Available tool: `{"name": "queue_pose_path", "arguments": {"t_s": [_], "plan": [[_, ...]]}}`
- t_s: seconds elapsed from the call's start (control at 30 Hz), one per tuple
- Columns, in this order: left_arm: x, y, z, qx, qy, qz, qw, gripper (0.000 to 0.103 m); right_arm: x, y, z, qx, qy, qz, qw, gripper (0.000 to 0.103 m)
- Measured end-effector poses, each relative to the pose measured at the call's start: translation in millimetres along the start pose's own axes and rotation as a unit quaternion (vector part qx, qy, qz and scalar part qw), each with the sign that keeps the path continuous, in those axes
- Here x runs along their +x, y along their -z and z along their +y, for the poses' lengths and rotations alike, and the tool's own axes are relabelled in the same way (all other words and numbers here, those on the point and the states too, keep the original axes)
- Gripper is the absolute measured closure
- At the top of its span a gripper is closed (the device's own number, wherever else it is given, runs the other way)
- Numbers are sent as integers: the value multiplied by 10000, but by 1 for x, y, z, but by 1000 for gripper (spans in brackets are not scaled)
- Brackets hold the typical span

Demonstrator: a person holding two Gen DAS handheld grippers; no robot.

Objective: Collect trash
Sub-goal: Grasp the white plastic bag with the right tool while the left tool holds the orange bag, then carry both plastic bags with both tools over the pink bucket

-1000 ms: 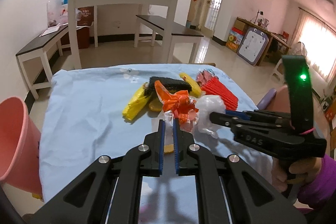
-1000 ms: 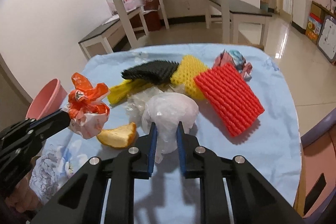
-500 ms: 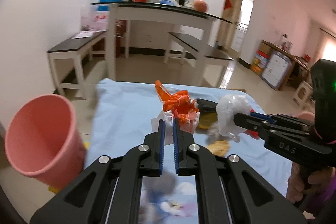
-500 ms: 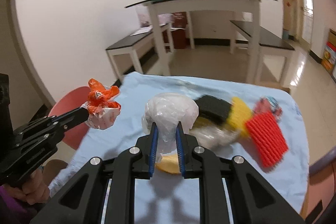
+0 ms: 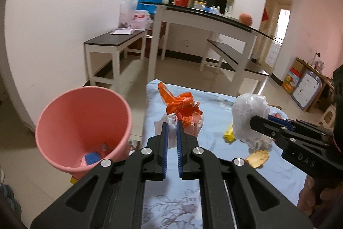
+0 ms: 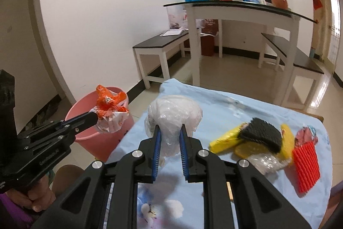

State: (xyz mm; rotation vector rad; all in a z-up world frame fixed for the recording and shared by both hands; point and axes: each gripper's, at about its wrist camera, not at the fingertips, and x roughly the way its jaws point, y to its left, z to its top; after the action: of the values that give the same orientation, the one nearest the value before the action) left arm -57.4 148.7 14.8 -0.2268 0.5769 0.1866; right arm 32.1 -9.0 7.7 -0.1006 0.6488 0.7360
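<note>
One bench (image 6: 225, 108) under a light blue cloth carries the loose trash. One pink bucket (image 5: 70, 121) stands on the floor just beside its left edge, with a small blue scrap and a few bits at the bottom. Two grippers are up over that edge, each clamped on one bag. The right gripper (image 6: 169, 138) pinches one crumpled clear plastic bag (image 6: 173, 115) between its blue pads, held above the cloth. The left gripper (image 5: 171, 132) is closed on one orange-and-white plastic bag (image 5: 182, 111), which in the right wrist view sits in front of the bucket's mouth.

On the cloth lie one red foam net (image 6: 306, 166), one black foam net (image 6: 261, 134), at least two yellow pieces (image 6: 225, 138) partly under it, one clear wrapper (image 6: 265, 162), one pinkish crumpled wrapper (image 6: 306, 133) and one slice of peel (image 5: 258, 158).
</note>
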Motion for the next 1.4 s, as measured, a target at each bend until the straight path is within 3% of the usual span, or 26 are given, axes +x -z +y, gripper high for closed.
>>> {"name": "queue_pose_path", "arguments": {"t_s": [0.83, 1.4], "plan": [[-7, -4, 85, -673, -1126, -177, 9912, 96, 62, -34, 109, -890, -543, 91, 9945, 87], [16, 6, 158, -1078, -1674, 131, 9799, 96, 133, -36, 177, -1350, -619, 439, 9879, 87]]}}
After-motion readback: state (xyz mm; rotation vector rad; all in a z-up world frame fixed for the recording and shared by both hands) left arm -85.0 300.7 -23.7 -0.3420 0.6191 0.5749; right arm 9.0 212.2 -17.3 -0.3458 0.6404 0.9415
